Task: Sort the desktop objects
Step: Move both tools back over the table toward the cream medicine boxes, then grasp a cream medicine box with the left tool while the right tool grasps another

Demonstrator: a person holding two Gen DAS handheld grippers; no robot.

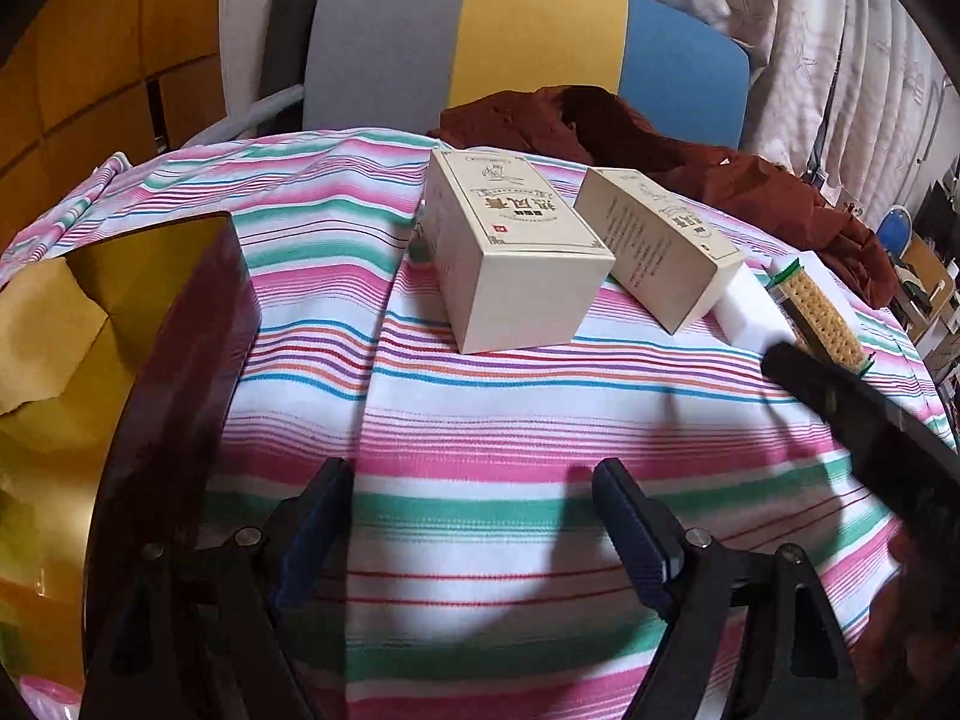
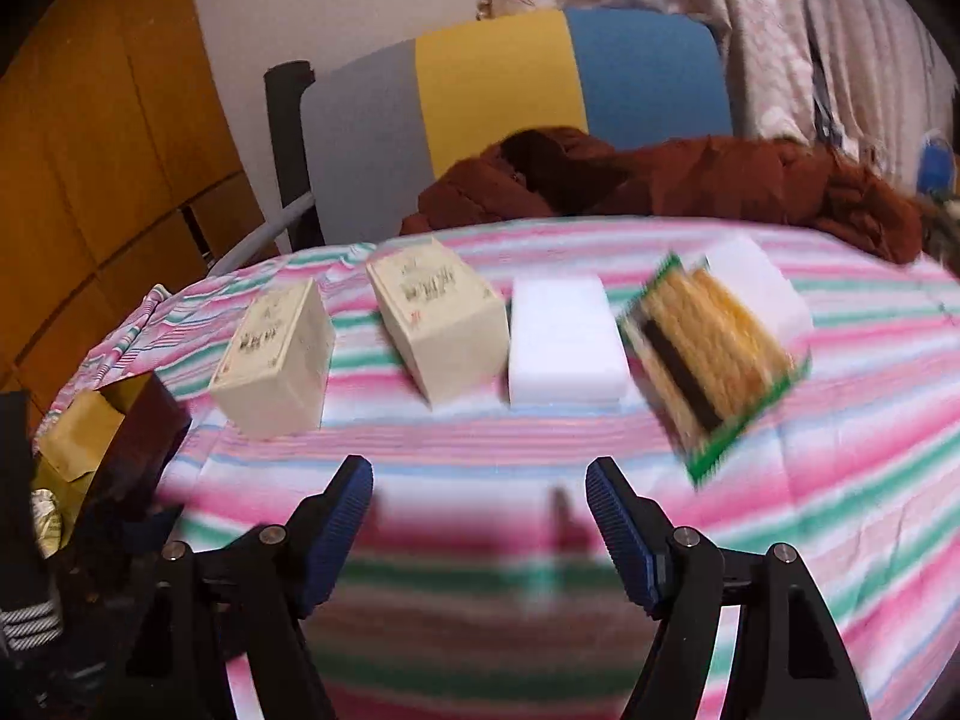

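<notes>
On the striped tablecloth [image 2: 480, 540] a row runs left to right along the far side: two cream boxes [image 2: 273, 360] [image 2: 441, 315], a white foam block [image 2: 564, 342], a green-edged cracker pack [image 2: 708, 360] and another white block [image 2: 756, 288], with a dark open box [image 1: 180, 360] lined in gold at the near left. Both the left gripper [image 1: 474, 528] and the right gripper [image 2: 480, 516] hang spread wide over bare cloth, holding nothing. Whichever item gets lifted, I judge it best to straddle its narrower sides squarely and close gently, since foam crushes and cardboard slips.

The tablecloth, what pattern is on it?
Horizontal stripes in pink, green, white and blue on the tablecloth, clearest in the left wrist view.
</notes>
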